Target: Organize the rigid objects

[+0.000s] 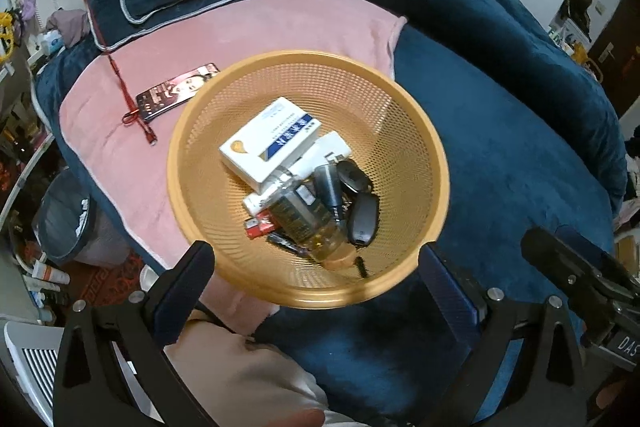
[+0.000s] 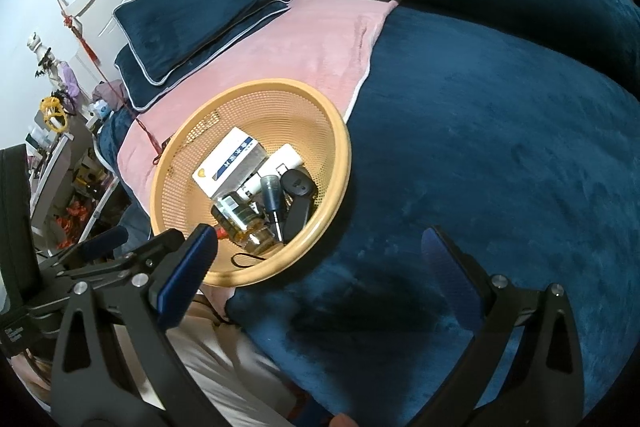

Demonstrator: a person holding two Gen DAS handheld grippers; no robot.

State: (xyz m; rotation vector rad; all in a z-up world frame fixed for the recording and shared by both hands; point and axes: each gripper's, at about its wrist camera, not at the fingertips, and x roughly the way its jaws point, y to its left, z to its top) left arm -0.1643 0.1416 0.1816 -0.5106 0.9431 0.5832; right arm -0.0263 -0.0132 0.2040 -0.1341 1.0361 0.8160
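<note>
While both my grippers hang spread wide and empty, the round orange mesh plastic basket [image 1: 308,183] sits just ahead of my left gripper [image 1: 316,267], on the blue plush bed cover [image 1: 500,147].

Beyond the basket's far-left rim, on the pink fleece blanket [image 1: 248,27], lies a flat dark-red printed packet [image 1: 178,93], long axis slanting toward the basket; my left gripper is nearer it, the basket between. My right gripper [image 2: 320,259] hovers right of the basket. Inside: white rectangular cardboard box [image 1: 270,141], amber glass bottle [image 1: 308,223], black computer mouse [image 1: 363,219].
</note>
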